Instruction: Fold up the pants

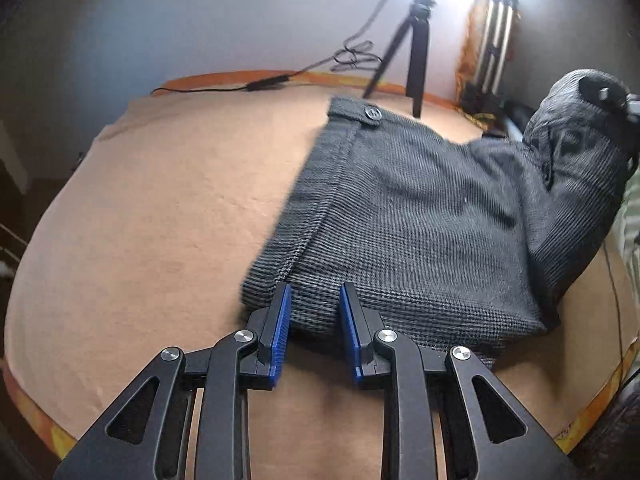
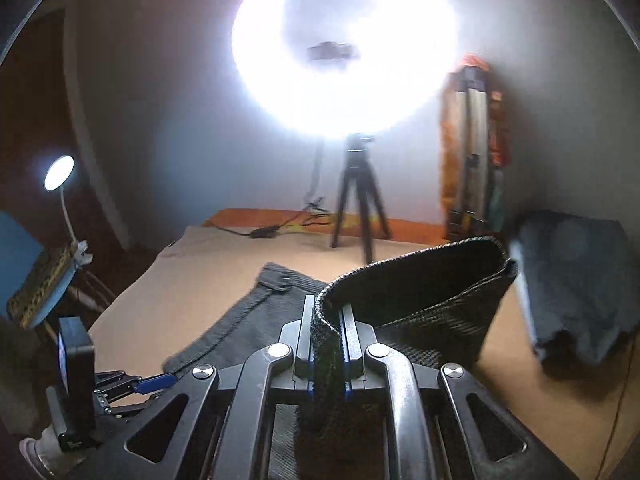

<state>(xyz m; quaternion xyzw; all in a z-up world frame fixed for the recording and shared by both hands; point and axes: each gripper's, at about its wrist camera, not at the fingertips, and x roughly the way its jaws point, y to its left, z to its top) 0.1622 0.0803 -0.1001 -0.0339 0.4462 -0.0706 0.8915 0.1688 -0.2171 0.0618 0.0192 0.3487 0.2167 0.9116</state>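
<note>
Nearest, in the right wrist view: right gripper (image 2: 327, 320) clenched on a hem of the grey pants (image 1: 404, 216), a strip of woven cloth pinched between its 2 blue pads and hanging down behind them. Lifted off the tan table (image 1: 168, 208), that held leg curls up and away as an open loop, seen in the left wrist view as a raised bundle at the far right of the pants.

Left gripper (image 1: 313, 320) released, jaws apart, just short of the near edge of the pants; a rounded fold of cloth sits between the fingertips but is not squeezed. Rest of the pants flat on the table beyond that gripper, waistband running away to the left, button (image 1: 373, 113) at the far corner.

Handling, as a judgement: soft, limp, medium-weight woven cloth, not slippery, nothing fragile; sags wherever unsupported, so best taken at a doubled edge, hem or waistband, where layers stay together. Near folded edge looks a fair hold for the left gripper, steadying the pile while the lifted leg is laid over.

Beyond the pants: black tripod (image 1: 416, 60) on the far table edge, a cable (image 1: 264, 82) left of it, a ring light (image 2: 344, 48) above. Darker cloth (image 2: 572, 280) right of the pants, well apart
</note>
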